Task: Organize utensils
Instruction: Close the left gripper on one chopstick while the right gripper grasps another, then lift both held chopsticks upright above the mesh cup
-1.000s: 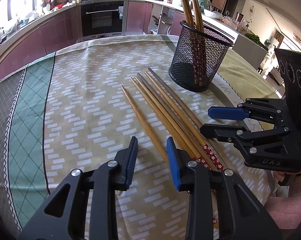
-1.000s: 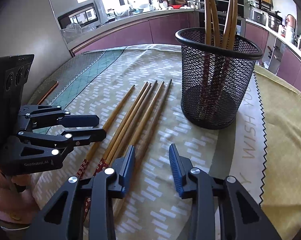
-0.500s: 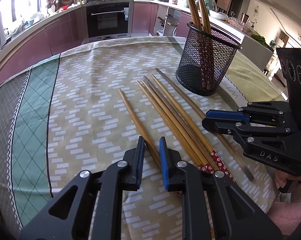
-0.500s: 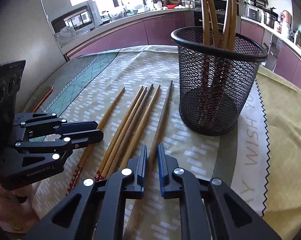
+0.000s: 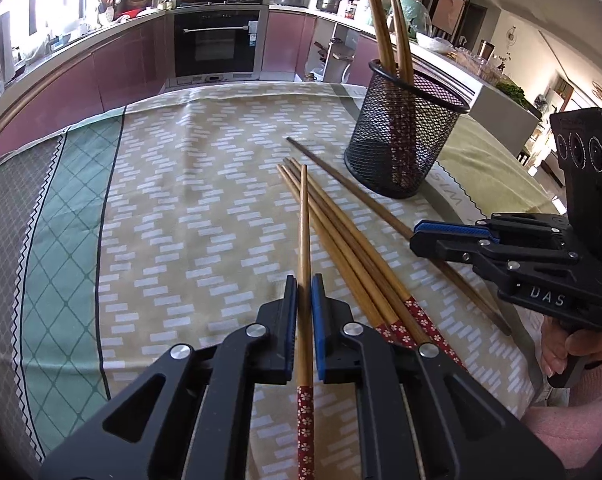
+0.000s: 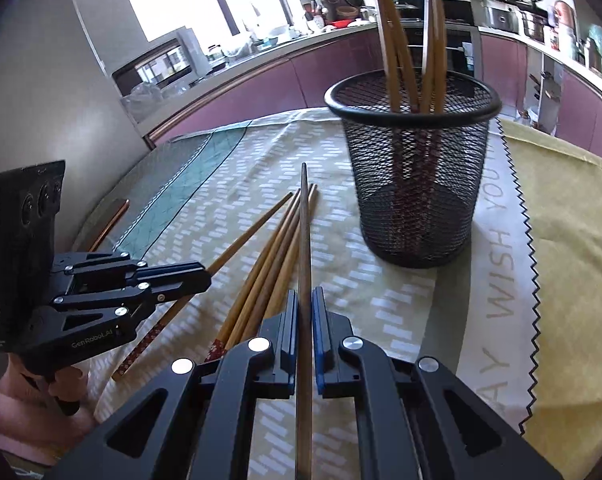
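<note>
The left gripper (image 5: 305, 292) clamps a chopstick (image 5: 304, 220) and the right gripper (image 6: 305, 304) clamps another (image 6: 304, 240), near their thick ends. Both are light, stiff, probably slippery; the rest (image 5: 341, 240) lie beside the basket (image 5: 405, 140).

Between the fingers (image 5: 289, 320) of the left gripper (image 5: 304, 300) runs one chopstick (image 5: 304, 248), its far end crossing over the bundle of chopsticks (image 5: 353, 256) that lies on the tablecloth (image 5: 181, 220) just right of those fingers. Further right, a lone chopstick (image 5: 361, 196) passes between the jaws of the right gripper (image 5: 433, 236). Beyond both, ahead and to the right, the mesh cup (image 5: 405, 140) stands upright on the cloth with chopsticks standing in it (image 5: 381, 28). From the right wrist, the cup sits ahead-right of the fingers, the bundle just left.
</note>
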Demonstrator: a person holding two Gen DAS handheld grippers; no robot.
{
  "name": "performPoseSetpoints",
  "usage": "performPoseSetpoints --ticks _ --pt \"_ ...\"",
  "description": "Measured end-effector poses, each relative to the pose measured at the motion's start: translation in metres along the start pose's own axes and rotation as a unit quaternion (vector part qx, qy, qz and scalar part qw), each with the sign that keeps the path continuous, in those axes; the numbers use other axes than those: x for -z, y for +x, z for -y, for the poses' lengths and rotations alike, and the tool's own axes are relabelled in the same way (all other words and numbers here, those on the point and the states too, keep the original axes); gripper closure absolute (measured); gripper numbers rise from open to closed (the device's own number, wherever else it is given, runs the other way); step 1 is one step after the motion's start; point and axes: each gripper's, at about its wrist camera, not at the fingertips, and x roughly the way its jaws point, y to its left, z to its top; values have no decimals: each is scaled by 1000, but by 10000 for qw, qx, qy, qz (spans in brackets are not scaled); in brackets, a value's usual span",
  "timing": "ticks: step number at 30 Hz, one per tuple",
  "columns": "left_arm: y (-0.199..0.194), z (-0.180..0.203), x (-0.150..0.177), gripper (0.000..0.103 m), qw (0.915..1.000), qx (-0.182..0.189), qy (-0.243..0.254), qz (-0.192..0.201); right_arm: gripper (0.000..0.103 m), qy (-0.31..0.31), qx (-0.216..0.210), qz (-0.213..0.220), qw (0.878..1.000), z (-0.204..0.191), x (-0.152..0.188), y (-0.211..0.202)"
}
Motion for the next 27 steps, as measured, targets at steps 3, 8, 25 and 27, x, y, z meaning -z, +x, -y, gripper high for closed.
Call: performPoseSetpoints --ticks 3,8,25,27 --pt "4 3 1 95 9999 24 88 -57 97 -122 -10 -159 9998 -5 0 7" --pt "8 3 1 95 9998 47 139 -124 97 -249 39 -269 9993 -7 -1 10" --pt "23 8 -16 89 9987 26 418 -273 96 -255 70 -367 9990 -5 -26 35" --pt "24 9 -17 95 9990 -57 357 -263 96 -217 77 -311 9992 -3 -26 33"
